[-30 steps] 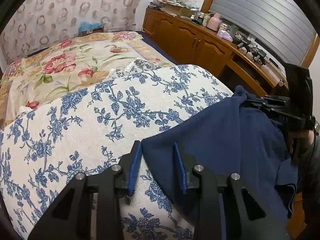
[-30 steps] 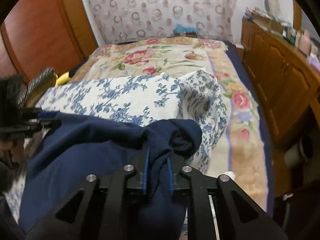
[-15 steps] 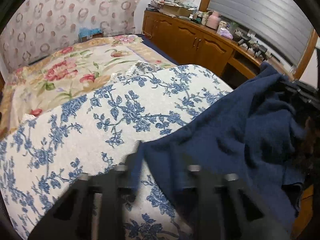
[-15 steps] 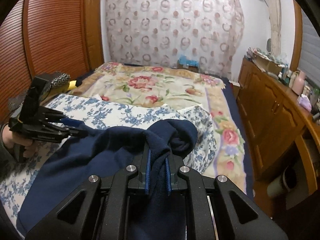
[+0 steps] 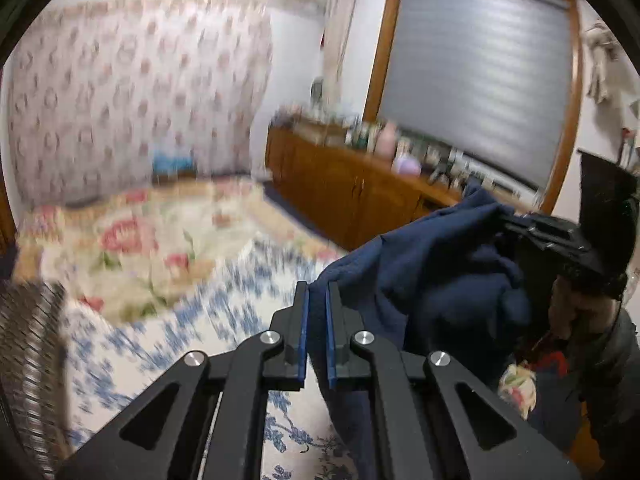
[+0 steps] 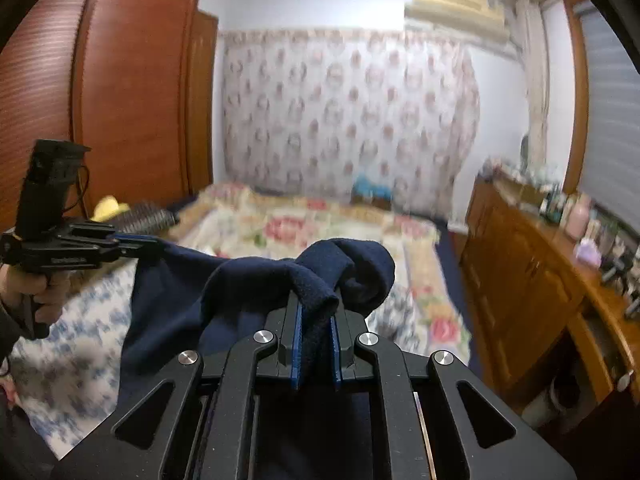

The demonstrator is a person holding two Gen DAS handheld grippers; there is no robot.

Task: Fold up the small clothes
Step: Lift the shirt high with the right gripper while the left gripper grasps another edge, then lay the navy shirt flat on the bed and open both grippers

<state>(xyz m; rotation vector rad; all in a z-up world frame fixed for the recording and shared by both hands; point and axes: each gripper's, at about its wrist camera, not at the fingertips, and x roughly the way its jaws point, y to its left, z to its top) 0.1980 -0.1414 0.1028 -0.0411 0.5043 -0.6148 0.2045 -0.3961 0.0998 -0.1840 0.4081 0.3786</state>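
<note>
Left gripper (image 5: 316, 320) and right gripper (image 6: 316, 332) both pinch the navy garment (image 6: 224, 280) aloft; the left's thin edge-bite probably slips under tension.

The left wrist view looks out along its own black tongs (image 5: 316, 292), close over the bed with the blue-flowered white cover (image 5: 200, 340), facing the far patterned curtain (image 5: 132, 92) and the long wooden cabinet (image 5: 344, 196). The right wrist view sits beside it, facing the same curtain. Both share the dark navy fleece garment (image 6: 248, 280), and each shows the other's tongs at its edge.
</note>
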